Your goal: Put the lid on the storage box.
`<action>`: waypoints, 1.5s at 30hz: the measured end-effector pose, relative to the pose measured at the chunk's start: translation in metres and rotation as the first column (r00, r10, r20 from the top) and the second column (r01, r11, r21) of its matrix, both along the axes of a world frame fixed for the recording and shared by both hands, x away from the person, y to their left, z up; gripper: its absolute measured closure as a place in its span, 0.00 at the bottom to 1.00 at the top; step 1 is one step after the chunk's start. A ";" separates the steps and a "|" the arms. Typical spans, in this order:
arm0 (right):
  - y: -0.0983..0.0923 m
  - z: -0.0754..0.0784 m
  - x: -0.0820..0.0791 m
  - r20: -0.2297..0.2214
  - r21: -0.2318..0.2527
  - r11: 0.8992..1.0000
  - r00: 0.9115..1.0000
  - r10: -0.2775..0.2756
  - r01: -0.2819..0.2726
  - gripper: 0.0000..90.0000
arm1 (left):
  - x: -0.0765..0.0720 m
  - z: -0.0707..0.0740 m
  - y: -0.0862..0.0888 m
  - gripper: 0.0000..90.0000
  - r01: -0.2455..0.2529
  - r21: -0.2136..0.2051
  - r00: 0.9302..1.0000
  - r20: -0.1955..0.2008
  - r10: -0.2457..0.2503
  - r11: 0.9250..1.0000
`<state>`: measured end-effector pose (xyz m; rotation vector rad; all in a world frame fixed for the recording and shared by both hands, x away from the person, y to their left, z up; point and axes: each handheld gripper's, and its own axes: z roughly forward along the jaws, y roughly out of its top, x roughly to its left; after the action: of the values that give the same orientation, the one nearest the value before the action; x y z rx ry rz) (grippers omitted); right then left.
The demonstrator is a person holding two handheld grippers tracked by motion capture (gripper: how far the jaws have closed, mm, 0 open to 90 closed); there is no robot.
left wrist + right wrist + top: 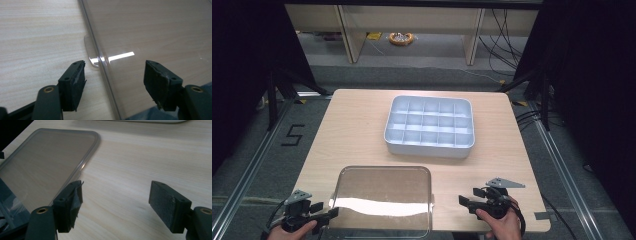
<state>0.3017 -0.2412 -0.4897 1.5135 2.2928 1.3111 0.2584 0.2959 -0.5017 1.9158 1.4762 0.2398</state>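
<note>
lid (382, 197): long axis 9–3 on counter (357, 130)
left tool (113, 82): wide, astride lid's 9 o'clock edge, nearer
right tool (115, 203): wide, empty, at lid's 3

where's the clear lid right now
In the high view the clear lid lies flat at the table's near edge, left of centre, in front of the divided tray, with the left gripper at its left edge.
</note>
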 end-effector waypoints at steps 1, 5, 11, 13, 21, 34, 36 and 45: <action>0.003 0.000 -0.001 -0.028 0.024 1.000 1.000 -0.006 0.006 0.31 | 0.000 0.000 0.000 0.38 -0.002 -0.004 1.000 0.001 0.002 1.000; 0.011 0.001 -0.001 -0.041 0.050 0.999 0.999 0.015 -0.013 0.31 | 0.000 -0.001 0.000 0.44 0.020 -0.005 1.000 -0.012 -0.020 1.000; 0.030 0.000 0.004 -0.025 0.036 0.996 0.996 0.082 -0.081 0.33 | 0.002 -0.005 -0.008 0.54 0.049 0.023 0.998 -0.029 -0.049 0.999; 0.036 -0.002 0.006 -0.036 0.039 0.996 0.996 0.087 -0.086 0.34 | 0.001 -0.004 -0.009 0.55 0.058 0.037 0.998 -0.025 -0.058 0.998; 0.054 -0.005 0.011 -0.085 0.060 0.993 0.991 0.105 -0.100 0.37 | 0.001 -0.004 -0.023 0.60 0.108 0.058 0.994 -0.021 -0.106 0.992; 0.062 -0.012 0.022 -0.146 0.039 0.998 0.988 0.051 -0.046 0.38 | 0.001 -0.004 -0.041 0.66 0.154 0.046 0.988 -0.011 -0.153 0.987; 0.063 -0.014 0.022 -0.158 0.052 0.998 0.986 0.051 -0.043 0.35 | 0.001 -0.005 -0.044 0.66 0.158 0.044 0.987 -0.012 -0.158 0.986; 0.059 -0.022 0.022 -0.227 0.159 0.983 0.972 -0.056 0.094 0.34 | 0.002 -0.006 -0.046 0.66 0.151 0.036 0.989 0.002 -0.151 0.988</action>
<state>0.3239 -0.1824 -0.5115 1.8707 2.2720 1.4138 0.2600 0.2497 -0.5079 2.0436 1.3242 0.2025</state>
